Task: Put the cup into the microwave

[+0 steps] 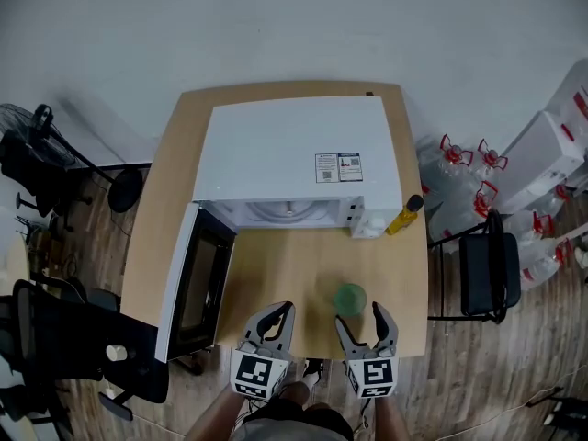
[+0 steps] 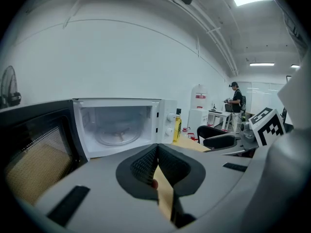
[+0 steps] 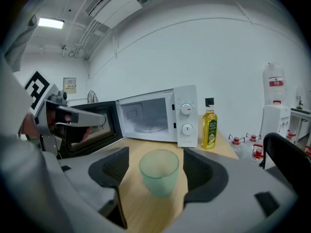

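A translucent green cup [image 1: 350, 299] stands upright on the wooden table [image 1: 285, 265], in front of the white microwave [image 1: 294, 154]. The microwave door [image 1: 197, 288] hangs wide open to the left, and the glass turntable shows inside. My right gripper [image 1: 359, 315] is open around the cup [image 3: 159, 171]: the cup stands between the jaws, with a gap on each side. My left gripper [image 1: 271, 320] hovers at the table's front edge, left of the cup. In the left gripper view, that gripper [image 2: 156, 149] is shut with nothing in it and faces the open microwave [image 2: 121, 125].
A yellow oil bottle [image 1: 404, 217] stands by the microwave's right front corner. Beside the table on the right are a black chair [image 1: 482, 265] and several water jugs [image 1: 459, 168]; black office chairs [image 1: 55, 338] stand to the left. A person [image 2: 236, 101] stands far off.
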The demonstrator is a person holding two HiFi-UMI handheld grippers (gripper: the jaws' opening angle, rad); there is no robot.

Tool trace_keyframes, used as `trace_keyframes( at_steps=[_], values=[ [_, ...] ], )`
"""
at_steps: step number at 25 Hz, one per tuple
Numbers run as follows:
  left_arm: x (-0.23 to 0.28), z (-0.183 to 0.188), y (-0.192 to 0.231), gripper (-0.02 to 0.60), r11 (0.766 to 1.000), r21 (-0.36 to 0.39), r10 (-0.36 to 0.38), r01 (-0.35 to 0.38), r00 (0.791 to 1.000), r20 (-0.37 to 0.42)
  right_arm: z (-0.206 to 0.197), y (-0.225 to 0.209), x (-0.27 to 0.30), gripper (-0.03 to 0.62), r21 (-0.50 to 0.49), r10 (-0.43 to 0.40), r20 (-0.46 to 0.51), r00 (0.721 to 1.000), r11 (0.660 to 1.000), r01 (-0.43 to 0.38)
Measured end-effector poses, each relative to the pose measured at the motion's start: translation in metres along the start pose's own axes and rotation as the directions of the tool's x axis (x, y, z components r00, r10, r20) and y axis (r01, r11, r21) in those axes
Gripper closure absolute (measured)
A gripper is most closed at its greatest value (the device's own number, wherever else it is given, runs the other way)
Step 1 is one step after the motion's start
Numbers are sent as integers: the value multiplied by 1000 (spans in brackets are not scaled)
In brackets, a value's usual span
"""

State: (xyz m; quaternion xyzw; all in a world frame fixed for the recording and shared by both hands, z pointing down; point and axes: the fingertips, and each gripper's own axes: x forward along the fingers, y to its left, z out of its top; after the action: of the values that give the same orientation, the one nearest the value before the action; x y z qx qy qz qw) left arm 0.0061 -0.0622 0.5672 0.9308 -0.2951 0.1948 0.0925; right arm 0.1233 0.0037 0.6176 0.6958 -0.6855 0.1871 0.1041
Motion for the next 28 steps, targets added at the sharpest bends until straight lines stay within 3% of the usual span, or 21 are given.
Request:
trace_keyframes(
  at_steps=[14,28],
  values=[
    [13,-35,20,558,1000,-6,25,-26,997,-77,-37,-7,40,240,-17,-10,-77,997,1000,9],
    [14,-35,29,558,999,-16,38,-39,997,-66,-36,-8,47,241,-26,4,-55,998,1000,-5]
  ],
)
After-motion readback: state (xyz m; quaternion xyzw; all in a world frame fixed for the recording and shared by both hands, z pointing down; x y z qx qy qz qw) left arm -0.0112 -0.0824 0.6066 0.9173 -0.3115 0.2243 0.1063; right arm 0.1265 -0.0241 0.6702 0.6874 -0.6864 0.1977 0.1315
